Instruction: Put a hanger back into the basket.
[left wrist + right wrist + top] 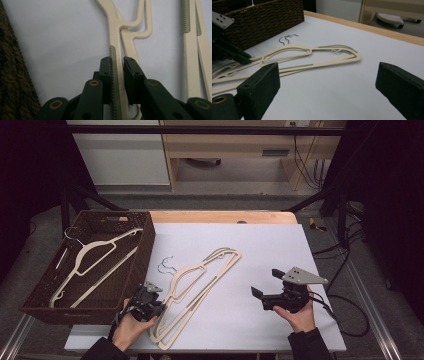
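In the high view, a stack of cream hangers (200, 287) is seen lying across the middle of the white table sheet (260, 250), with the wire hooks toward the upper left. One more hanger (92, 262) lies in the woven basket (142, 252) at the left of the frame, so the stack is probably being moved there. The left gripper (152, 306) is set at the stack's lower left end; the right gripper (267, 295) is held off the sheet at the lower right, well apart from the hangers.

In the left gripper view, the jaws are seen narrowed onto one hanger arm (119, 62), gripped at the ribbed strip.

In the right gripper view, the jaws stand wide with nothing between them, and the hangers lie in the upper left beyond them.
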The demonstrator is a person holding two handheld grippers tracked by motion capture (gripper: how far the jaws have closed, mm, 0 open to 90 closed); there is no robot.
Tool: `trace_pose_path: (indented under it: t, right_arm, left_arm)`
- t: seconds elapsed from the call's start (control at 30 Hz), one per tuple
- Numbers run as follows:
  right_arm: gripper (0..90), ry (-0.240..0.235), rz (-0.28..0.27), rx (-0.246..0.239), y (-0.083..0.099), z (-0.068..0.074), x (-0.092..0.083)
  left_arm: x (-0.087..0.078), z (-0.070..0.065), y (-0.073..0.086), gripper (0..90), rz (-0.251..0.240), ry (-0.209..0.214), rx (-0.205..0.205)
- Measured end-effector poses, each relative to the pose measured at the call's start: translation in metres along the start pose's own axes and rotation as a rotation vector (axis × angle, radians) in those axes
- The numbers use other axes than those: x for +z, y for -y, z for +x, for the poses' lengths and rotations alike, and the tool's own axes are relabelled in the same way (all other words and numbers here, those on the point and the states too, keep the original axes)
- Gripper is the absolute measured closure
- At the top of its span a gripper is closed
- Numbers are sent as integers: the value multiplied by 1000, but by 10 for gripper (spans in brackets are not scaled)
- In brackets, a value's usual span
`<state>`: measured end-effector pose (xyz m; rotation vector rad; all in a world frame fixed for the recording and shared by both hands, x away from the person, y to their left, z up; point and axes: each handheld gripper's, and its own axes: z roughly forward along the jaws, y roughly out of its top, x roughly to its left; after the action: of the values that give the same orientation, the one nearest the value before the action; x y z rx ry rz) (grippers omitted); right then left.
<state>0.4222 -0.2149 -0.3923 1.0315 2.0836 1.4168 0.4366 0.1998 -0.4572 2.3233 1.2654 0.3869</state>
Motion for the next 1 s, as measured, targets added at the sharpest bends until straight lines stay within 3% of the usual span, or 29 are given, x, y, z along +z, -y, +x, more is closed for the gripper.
trace_pose_path:
  t: [0.17, 0.43, 0.73, 1.0]
  right_arm:
    - [57, -5, 3, -5, 0, 0, 0]
    - [61, -21, 3, 3, -1, 4, 6]
    - [71, -75, 23, -30, -13, 25, 32]
    - [93, -119, 13, -17, -31, 41, 65]
  left_arm:
    - [-1, 2, 2, 789, -19, 14, -20]
    - [-21, 0, 0, 790, -101, -40, 18]
    - [-38, -9, 0, 791, -167, -81, 62]
    - [-48, -16, 0, 791, -204, -98, 86]
